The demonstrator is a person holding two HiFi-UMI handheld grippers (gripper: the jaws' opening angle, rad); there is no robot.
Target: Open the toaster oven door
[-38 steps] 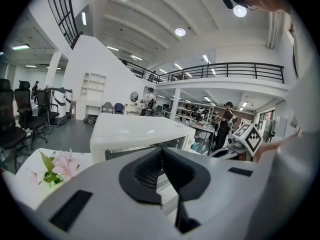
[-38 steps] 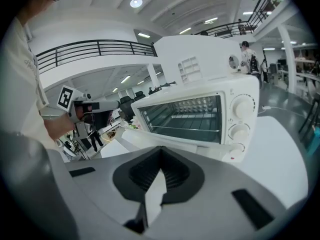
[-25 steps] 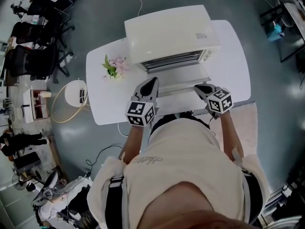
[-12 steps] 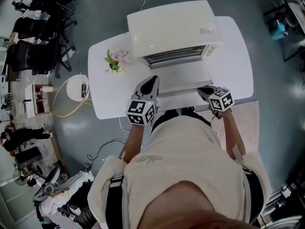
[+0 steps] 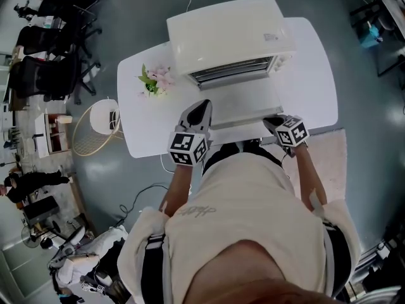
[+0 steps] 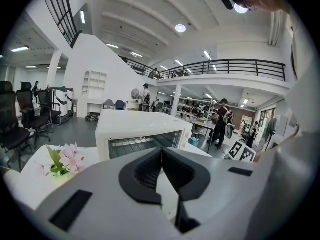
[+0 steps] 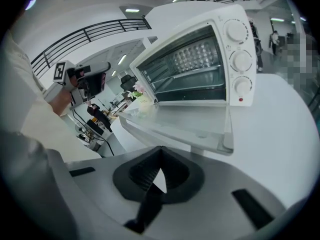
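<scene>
The toaster oven [image 5: 224,33] is standing on the far half of the white table [image 5: 310,75]. Its long axis is running from left to right across the table, and its open front is facing the person. The door [image 5: 243,100] is lying fully open and nearly flat, and it is pointing out from the front toward the person, with its handle edge on the near side. In the right gripper view the three knobs [image 7: 241,60] are sitting in a column on the right end of the front.

The left gripper [image 5: 201,106] is hovering just beside the near left corner of the door, with its jaws pressed together and pinching nothing. The right gripper [image 5: 270,120] is hanging near the near right corner, apart from the door, with its jaws also pressed together and empty.

A small bunch of pink flowers [image 5: 154,84] is standing on the table to the left of the oven.
</scene>
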